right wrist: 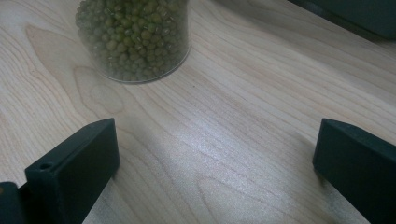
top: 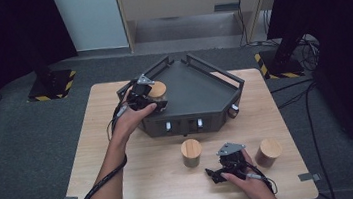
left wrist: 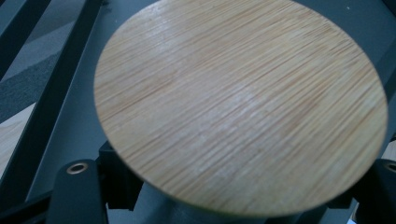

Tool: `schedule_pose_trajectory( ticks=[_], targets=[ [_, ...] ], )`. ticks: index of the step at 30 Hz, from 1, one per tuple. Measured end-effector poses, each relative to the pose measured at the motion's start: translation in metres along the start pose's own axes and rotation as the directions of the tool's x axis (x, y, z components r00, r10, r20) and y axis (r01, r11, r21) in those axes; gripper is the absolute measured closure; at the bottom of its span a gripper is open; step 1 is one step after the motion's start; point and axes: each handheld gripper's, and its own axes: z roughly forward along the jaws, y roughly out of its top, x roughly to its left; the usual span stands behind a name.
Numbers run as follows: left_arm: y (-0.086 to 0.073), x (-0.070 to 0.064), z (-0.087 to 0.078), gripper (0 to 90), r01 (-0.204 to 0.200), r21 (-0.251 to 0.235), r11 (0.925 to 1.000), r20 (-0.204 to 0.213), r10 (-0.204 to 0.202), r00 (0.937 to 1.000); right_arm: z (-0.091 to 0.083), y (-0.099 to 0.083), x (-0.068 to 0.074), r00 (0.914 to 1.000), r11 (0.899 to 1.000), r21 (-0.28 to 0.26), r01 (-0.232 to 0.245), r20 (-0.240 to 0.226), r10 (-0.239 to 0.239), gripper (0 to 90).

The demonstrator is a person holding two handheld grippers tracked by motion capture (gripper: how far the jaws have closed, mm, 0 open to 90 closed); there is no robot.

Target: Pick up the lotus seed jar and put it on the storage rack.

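High view: the left claw (top: 145, 97) grips a bamboo-lidded jar (top: 158, 94) at the dark tray's (top: 199, 94) left corner, apparently setting it inside. Right claw (top: 226, 166) rests wide open before the tray, near the bean jar (right wrist: 135, 37).

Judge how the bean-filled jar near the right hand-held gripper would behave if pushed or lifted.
The jar of green beans looks packed, so probably heavy for its size. Its smooth clear wall may slip between jaws. Upright with a flat base on the table, it should slide rather than roll.
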Motion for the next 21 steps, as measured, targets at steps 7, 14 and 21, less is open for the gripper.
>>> schedule_pose_trajectory(
  ticks=[7, 14, 21],
  targets=[
    [0.002, -0.004, 0.0, 14.6, -0.005, 0.02, 0.9998, -0.03, 0.005, 0.9995, 0.0, 0.0, 0.0, 1.0, 1.0, 0.0, 0.0, 0.0, 0.0, 0.7],
    [-0.006, -0.009, -0.017, 5.5, 0.011, 0.003, 0.9999, -0.069, -0.011, 0.9976, 0.0, 0.0, 0.0, 1.0, 1.0, 0.0, 0.0, 0.0, 0.0, 0.7],
    [-0.015, -0.02, -0.034, 5.3, -0.025, -0.013, 0.9996, -0.086, 0.024, 0.996, 0.0, 0.0, 0.0, 1.0, 1.0, 0.0, 0.001, 0.0, -0.001, 0.7]
  ],
)
